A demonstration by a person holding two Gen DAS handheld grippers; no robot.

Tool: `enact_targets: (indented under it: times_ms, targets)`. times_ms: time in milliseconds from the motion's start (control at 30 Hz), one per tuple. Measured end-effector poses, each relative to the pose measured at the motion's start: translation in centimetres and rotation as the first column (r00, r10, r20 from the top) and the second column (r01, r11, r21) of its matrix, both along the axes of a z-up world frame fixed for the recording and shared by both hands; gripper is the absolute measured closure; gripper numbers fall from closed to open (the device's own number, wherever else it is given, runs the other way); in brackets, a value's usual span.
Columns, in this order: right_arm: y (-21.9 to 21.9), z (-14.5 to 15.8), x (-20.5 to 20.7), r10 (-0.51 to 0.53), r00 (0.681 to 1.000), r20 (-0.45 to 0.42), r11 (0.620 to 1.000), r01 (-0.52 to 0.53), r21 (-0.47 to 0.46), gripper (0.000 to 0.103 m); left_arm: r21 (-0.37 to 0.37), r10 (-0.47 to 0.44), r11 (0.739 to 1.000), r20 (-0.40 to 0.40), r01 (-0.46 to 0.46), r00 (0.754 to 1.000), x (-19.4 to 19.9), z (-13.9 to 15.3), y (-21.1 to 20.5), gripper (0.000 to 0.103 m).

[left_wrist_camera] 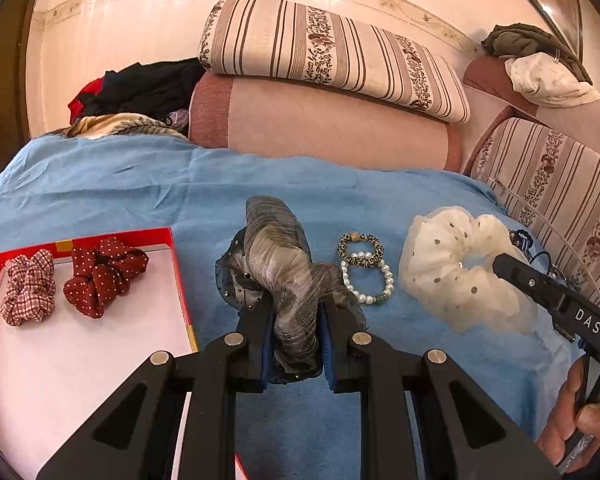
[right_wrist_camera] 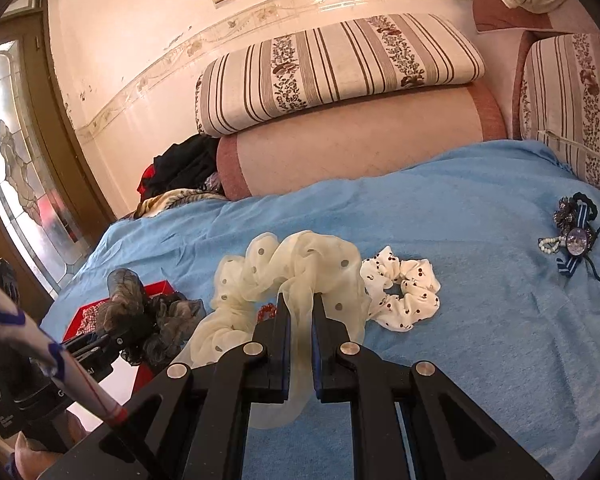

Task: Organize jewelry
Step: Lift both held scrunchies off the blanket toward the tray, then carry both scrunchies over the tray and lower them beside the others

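My left gripper (left_wrist_camera: 294, 308) is shut on a grey-brown sheer scrunchie (left_wrist_camera: 284, 264), just right of a red-rimmed tray (left_wrist_camera: 180, 276). The tray holds a checked scrunchie (left_wrist_camera: 28, 286) and a red dotted scrunchie (left_wrist_camera: 102, 274). A leopard hair tie (left_wrist_camera: 360, 249) and a pearl bracelet (left_wrist_camera: 368, 280) lie beside them on the blue sheet. My right gripper (right_wrist_camera: 300, 300) is shut on a cream dotted sheer scrunchie (right_wrist_camera: 292, 268), which also shows in the left wrist view (left_wrist_camera: 460, 268). The grey scrunchie (right_wrist_camera: 140, 312) and the tray (right_wrist_camera: 156, 286) show at left in the right wrist view.
A white cherry-print scrunchie (right_wrist_camera: 404, 296) lies right of the cream one. A navy bow hair tie with beads (right_wrist_camera: 576, 236) lies at far right. Striped cushions (left_wrist_camera: 332, 56) and a bolster (left_wrist_camera: 320, 120) line the back. Clothes (left_wrist_camera: 140, 88) are piled at back left.
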State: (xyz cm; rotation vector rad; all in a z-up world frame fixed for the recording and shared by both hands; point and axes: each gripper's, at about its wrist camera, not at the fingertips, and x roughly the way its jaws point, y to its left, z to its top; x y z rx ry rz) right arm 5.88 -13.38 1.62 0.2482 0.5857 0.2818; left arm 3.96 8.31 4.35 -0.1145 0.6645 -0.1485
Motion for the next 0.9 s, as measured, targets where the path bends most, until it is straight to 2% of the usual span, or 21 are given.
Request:
enact_targets:
  times_ms: [300, 500, 633, 900]
  targets:
    - [0.7, -0.9, 0.4, 0.009, 1.000, -0.009, 1.000, -0.009, -0.006, 0.095, 0.080, 0.041, 0.996, 0.063, -0.046, 0.997, -1.9, 1.2, 1.0, 0.084]
    - [1.5, -0.7, -0.5, 0.008, 1.000, -0.001, 1.000, -0.008, -0.008, 0.095, 0.057, 0.053, 0.997, 0.067, -0.057, 0.996, -2.5, 1.9, 2.5, 0.084]
    - [2.6, -0.3, -1.9, 0.008, 1.000, -0.013, 0.999, -0.008, 0.033, 0.094, 0.042, 0.046, 0.998, 0.075, -0.050, 0.996, -3.1, 2.7, 3.1, 0.084]
    - [6.5, 1.7, -4.7, 0.058, 0.998, 0.001, 0.998, -0.058, 0.030, 0.094, -0.003, 0.100, 0.995, 0.125, -0.101, 0.987, -6.4, 5.3, 6.7, 0.084]
